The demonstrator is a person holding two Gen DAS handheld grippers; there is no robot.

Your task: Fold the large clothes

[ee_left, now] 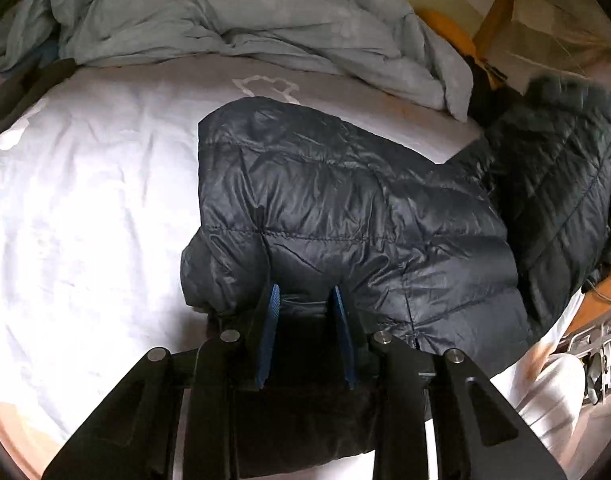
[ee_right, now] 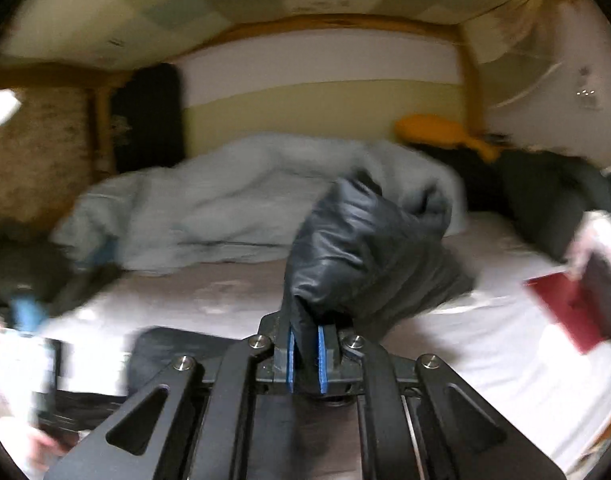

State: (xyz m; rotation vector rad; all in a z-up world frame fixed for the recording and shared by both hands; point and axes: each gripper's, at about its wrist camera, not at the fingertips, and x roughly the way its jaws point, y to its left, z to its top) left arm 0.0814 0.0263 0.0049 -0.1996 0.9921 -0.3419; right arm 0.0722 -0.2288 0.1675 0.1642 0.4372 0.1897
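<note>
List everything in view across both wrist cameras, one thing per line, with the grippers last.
puffer jacket: one, dark navy, spread on the bed, one part lifted in the right gripper
bed sheet: one, white, covering the mattress
duvet: one, pale blue-grey, bunched at the far side of the bed
second quilted jacket: one, dark, at the right edge of the bed
cushion: one, orange-yellow, behind the duvet
red item: one, blurred, right edge of the bed
left gripper: black with blue pads, jacket fabric between them
right gripper: black with blue pads, shut on jacket fabric
</note>
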